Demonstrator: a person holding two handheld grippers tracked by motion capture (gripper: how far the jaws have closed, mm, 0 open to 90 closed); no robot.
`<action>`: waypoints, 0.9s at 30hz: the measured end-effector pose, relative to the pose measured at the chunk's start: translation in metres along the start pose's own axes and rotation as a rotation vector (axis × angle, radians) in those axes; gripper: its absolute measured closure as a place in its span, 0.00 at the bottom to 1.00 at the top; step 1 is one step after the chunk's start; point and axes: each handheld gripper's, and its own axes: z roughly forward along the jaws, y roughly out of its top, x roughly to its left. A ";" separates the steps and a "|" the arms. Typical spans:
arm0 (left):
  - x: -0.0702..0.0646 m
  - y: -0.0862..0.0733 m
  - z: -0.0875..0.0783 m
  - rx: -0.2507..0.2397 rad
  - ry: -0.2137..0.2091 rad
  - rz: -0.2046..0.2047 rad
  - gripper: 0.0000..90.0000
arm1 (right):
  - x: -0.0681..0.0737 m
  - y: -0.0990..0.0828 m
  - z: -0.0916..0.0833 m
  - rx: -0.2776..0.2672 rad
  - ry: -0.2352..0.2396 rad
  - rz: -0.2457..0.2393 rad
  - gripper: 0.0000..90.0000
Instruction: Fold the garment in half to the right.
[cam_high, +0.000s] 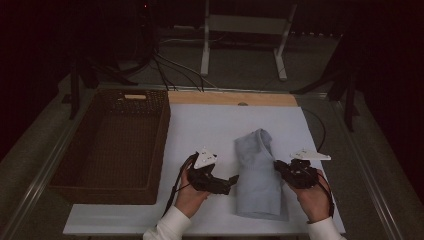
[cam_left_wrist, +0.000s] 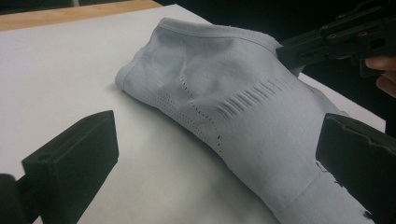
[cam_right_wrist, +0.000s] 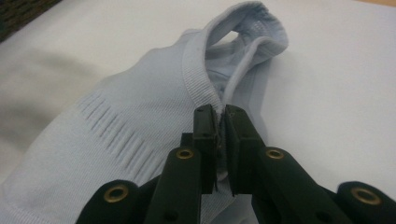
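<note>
We have our right gripper (cam_right_wrist: 221, 112) clamped on the right edge of the pale blue garment (cam_high: 257, 175), which lies folded on the white mat (cam_high: 200, 125), its long axis running near to far. Our left gripper (cam_high: 231, 184) waits with jaws apart just left of it, the cloth to its right. The wicker basket (cam_high: 152, 145) sits left; bare mat lies between.

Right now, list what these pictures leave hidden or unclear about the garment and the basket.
- Light blue garment: its type; it lies bunched up.
- Its right edge, right gripper view: hidden between the shut fingers of the right gripper.
- Wicker basket, high view: its floor is too dark to make out.
</note>
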 end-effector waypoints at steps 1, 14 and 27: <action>0.000 0.000 0.000 -0.001 -0.001 -0.001 0.00 | -0.001 0.000 0.000 0.000 -0.004 -0.001 0.94; 0.001 0.000 0.000 -0.005 -0.010 -0.011 0.00 | -0.021 -0.007 0.002 0.029 -0.061 0.012 0.93; 0.002 0.001 -0.002 -0.011 -0.007 -0.014 0.00 | -0.026 -0.024 0.022 0.083 -0.106 0.017 0.93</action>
